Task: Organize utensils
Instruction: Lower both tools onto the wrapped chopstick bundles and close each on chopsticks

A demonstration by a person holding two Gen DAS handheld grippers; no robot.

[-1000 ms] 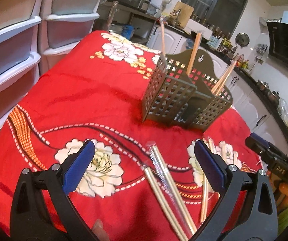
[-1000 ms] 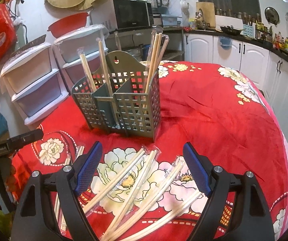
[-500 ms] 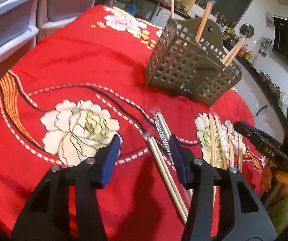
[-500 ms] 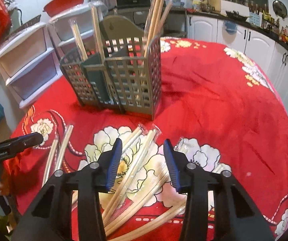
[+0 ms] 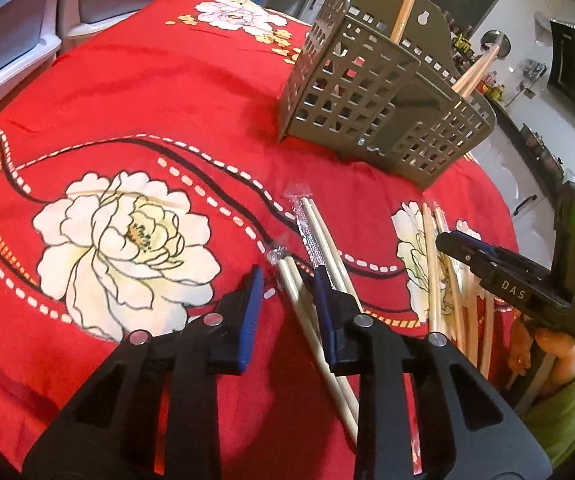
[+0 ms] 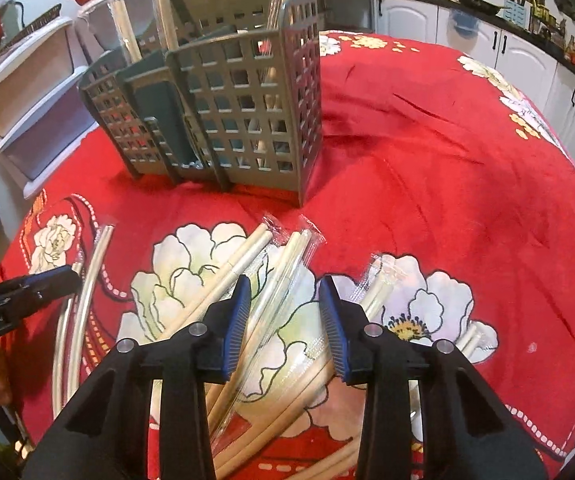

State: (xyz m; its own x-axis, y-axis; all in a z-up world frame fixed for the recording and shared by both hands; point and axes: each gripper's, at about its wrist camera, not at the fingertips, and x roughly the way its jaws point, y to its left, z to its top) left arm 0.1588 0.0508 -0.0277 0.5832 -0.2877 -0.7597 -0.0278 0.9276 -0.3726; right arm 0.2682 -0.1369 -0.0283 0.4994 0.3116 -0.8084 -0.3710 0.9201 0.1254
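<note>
Both grippers have narrowed and dropped toward wrapped chopsticks on the red tablecloth point(image 5: 135, 80). Left gripper point(image 5: 287, 286) part-spread astride one pair point(image 5: 301, 300); right gripper point(image 6: 285, 300) part-spread over another point(image 6: 283, 276). Caddy point(image 6: 239, 120) stands beyond.

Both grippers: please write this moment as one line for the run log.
left gripper: open, around chopstick pair | right gripper: open, over wrapped chopsticks | caddy: partly filled | grasp: not yet

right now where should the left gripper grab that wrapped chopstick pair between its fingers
Grip the wrapped chopstick pair on its shaft just below the crinkled wrapper end, from straight above. It lies flat on the tablecloth, and the left gripper already straddles it across its width.
</note>
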